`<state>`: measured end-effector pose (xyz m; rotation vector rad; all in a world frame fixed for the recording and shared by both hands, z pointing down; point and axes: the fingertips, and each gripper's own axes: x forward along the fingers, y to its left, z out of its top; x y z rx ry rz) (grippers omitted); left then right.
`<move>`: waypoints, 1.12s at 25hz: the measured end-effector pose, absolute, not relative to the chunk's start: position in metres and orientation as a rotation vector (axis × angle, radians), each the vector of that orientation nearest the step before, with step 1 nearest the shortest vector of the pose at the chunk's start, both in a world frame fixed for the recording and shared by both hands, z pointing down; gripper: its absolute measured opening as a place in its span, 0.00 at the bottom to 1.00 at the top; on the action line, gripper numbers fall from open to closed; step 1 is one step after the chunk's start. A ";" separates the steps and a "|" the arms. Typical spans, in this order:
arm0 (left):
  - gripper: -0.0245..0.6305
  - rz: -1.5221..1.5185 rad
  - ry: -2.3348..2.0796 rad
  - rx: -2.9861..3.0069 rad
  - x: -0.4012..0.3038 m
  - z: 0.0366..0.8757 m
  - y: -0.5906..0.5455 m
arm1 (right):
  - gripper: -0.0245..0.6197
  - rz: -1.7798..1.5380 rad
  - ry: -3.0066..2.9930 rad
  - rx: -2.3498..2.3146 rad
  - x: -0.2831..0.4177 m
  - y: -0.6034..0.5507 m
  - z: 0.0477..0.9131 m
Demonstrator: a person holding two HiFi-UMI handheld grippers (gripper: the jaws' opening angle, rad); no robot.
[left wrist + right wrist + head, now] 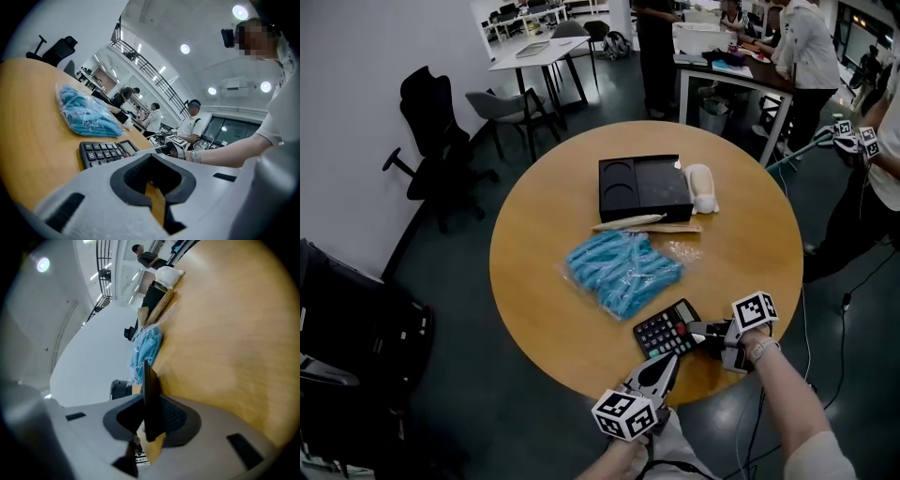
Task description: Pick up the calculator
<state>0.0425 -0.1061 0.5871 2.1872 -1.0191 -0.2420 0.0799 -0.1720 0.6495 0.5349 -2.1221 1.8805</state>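
1. My right claw (pixel 697 331) pinches the calculator (pixel 666 329) by its right edge. The dark slab stands edge-on between the pads.
2. My left claw (pixel 671 360) is pressed together and empty, with its tips just beside the calculator's near edge.
3. Beyond both claws, a blue bag (pixel 623 270) lies on the round table (pixel 539 234).
4. Farther beyond sits a black tray (pixel 644 187).

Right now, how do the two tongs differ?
The right tongs clamp the calculator by one edge; the left tongs are shut on nothing. The right tongs come in from the side, the left tongs from the near edge of the table. Each carries a marker cube.
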 end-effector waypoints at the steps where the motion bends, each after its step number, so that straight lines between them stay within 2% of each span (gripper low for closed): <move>1: 0.05 -0.240 -1.026 2.185 0.039 0.587 -0.105 | 0.17 1.880 -2.128 0.534 0.079 -0.171 0.649; 8: 0.05 -0.239 -1.055 2.183 0.029 0.583 -0.102 | 0.14 1.926 -2.167 0.675 0.085 -0.170 0.631; 21: 0.05 -0.241 -0.919 2.366 0.028 0.511 -0.083 | 0.14 2.060 -2.403 0.952 0.097 -0.163 0.511; 28: 0.05 -0.251 -0.911 2.379 0.029 0.501 -0.080 | 0.14 2.067 -2.426 1.025 0.095 -0.154 0.490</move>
